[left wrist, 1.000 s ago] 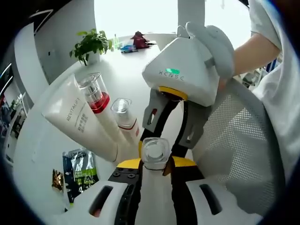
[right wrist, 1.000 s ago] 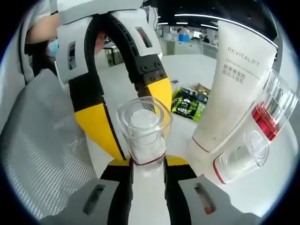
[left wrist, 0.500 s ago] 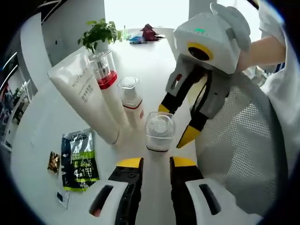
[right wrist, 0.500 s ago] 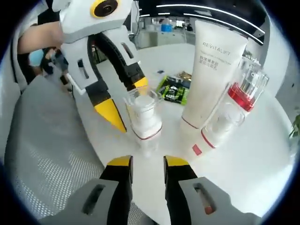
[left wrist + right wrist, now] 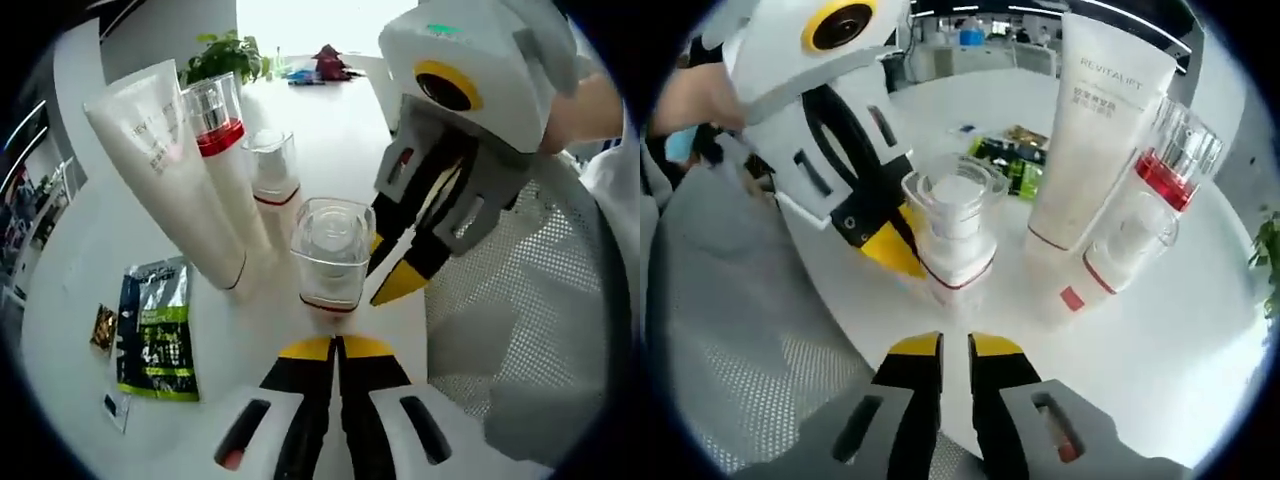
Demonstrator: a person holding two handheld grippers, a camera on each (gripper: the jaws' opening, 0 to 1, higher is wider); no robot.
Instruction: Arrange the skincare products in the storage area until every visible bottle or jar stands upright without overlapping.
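A small white bottle (image 5: 330, 255) with a clear cap and a red ring stands upright on the white table (image 5: 330, 120), free of both grippers. My left gripper (image 5: 337, 348) sits just in front of it, jaws pressed together and empty. My right gripper (image 5: 392, 275) reaches in from the right, its yellow tips beside the bottle. In the right gripper view the same bottle (image 5: 957, 230) stands ahead of my right gripper (image 5: 955, 345), whose jaws are closed down to a thin slit. The left gripper (image 5: 890, 250) is beside the bottle. A white Revitalift tube (image 5: 165, 170), a red-banded bottle (image 5: 225, 160) and a short clear-capped bottle (image 5: 272, 175) stand grouped behind.
Green sachets (image 5: 155, 330) lie flat on the table beside the tube. A grey mesh chair (image 5: 520, 330) presses against the table edge near the bottle. A potted plant (image 5: 225, 55) stands far back. A person's gloved hand holds the right gripper's body.
A second ago both grippers were shut on the small bottle. They let go of it half a second ago, and now both pairs of jaws have closed empty while the bottle stays standing.
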